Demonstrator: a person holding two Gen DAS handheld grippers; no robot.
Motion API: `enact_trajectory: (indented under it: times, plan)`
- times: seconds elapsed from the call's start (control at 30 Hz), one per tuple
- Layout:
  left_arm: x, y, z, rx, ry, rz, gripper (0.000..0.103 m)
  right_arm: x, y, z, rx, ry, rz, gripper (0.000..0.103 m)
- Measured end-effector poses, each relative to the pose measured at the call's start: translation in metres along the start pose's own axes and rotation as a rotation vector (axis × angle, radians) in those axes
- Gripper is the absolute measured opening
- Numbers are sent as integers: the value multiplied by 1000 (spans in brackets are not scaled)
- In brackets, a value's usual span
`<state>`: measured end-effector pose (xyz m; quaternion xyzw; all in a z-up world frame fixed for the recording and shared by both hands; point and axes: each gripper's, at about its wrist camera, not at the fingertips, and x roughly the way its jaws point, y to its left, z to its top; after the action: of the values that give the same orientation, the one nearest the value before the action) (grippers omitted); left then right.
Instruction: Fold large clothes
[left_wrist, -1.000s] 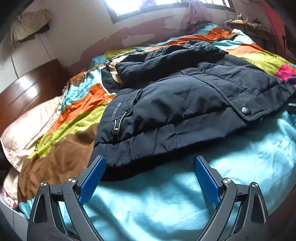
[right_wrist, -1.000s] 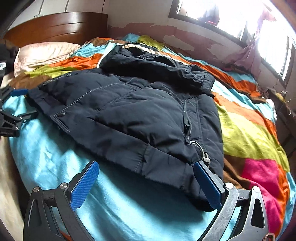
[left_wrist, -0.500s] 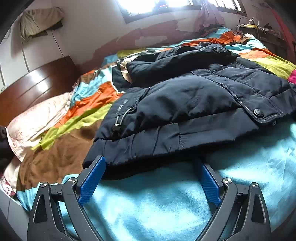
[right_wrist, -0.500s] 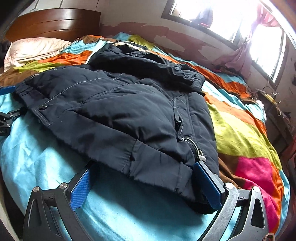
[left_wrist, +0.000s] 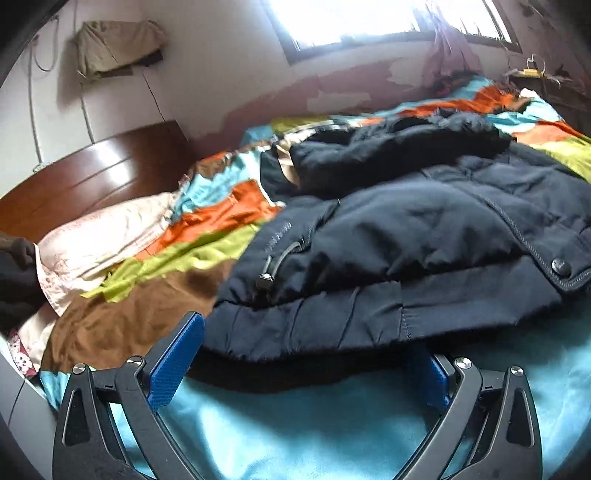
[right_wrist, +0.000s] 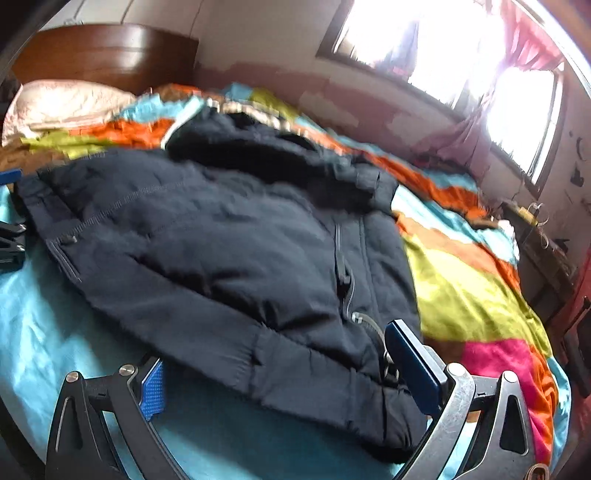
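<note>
Here, jacket (left_wrist: 406, 236) hem between opening jaws.

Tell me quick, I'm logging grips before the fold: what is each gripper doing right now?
Left gripper: jaws opening wide, dark jacket hem between them, not gripped.
Right gripper: open, jacket hem between its fingers, not clamped.

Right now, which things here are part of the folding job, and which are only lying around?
For the job:
- navy padded jacket
- left gripper, jaws opening around the hem
- right gripper, open at the hem

Lying about:
- pillow
- patchwork bedspread
- wooden headboard
</note>
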<state>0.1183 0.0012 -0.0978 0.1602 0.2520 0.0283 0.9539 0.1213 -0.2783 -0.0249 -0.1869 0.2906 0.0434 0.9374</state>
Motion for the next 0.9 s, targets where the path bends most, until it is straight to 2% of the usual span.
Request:
enact_trajectory:
  times: [0.07, 0.13, 0.17, 0.2, 0.23, 0.27, 0.3, 0.33, 0.47, 0.57, 0.63, 0.73, 0.9]
  plan:
    - [0, 0, 0, 6, -13, -11, 100, -2, 3, 2, -7, -25, 1, 99]
    - [0, 0, 2, 4, -23, -31, 97, -1, 5, 3, -1, -26, 24, 86]
    - [0, 1, 3, 0, -24, -52, 93, 1, 5, 4, 7, -19, 41, 74]
    - [0, 2, 5, -3, -26, -79, 85, 2, 5, 6, 27, -11, 66, 64]
    - [0, 2, 7, -4, -27, -94, 77, 3, 5, 7, 38, -10, 77, 60]
    - [-1, 1, 9, 3, -31, -114, 73, 2, 5, 10, 62, -11, 92, 53]
    - [-3, -1, 10, 17, -36, -126, 64, 2, 6, 12, 79, -10, 106, 43]
    - [-4, -5, 11, 36, -41, -134, 56, 1, 6, 13, 90, -8, 114, 40]
    - [-9, -10, 16, 66, -65, -135, 50, -1, 1, 20, 168, 3, 155, 30]
    - [-9, -6, 20, 57, -60, -146, 37, -2, -6, 24, 225, 12, 178, 27]
    - [-7, -2, 26, 47, -45, -160, 24, -1, -10, 28, 253, 19, 193, 25]
    - [-5, 1, 35, 29, -27, -177, 13, -1, -16, 33, 286, 32, 209, 21]
    - [-7, 3, 54, 4, -6, -190, 6, 0, -25, 46, 328, 60, 240, 11]
